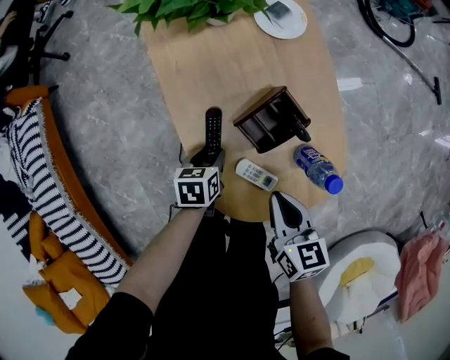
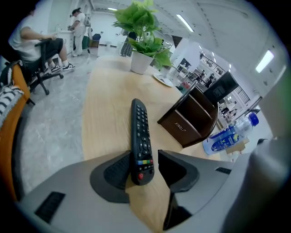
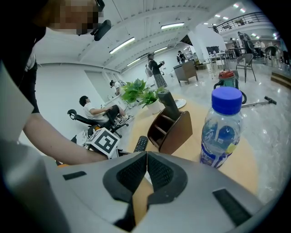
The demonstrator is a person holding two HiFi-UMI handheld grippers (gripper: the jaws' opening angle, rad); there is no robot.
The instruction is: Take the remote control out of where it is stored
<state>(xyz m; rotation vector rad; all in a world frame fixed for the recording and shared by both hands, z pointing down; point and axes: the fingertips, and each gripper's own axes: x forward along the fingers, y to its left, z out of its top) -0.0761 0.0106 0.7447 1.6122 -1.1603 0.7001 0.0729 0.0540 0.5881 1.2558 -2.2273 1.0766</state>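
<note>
The left hand-held gripper (image 2: pixel 143 158) gapes around the black remote (image 2: pixel 138 125) on the bench (image 2: pixel 104 113). A brown holder (image 2: pixel 193 119) and a bottle (image 2: pixel 226 137) lie beyond-right. The right hand-held gripper (image 3: pixel 146 159) is closed.

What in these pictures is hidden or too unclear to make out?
- Head view: near end of black remote hidden under marker cube of left tongs.
- Head view: buttons of white remote too small to read.
- Head view: plant cut off by top edge.
- Right gripper view: dark thing in wooden holder too unclear to name.
</note>
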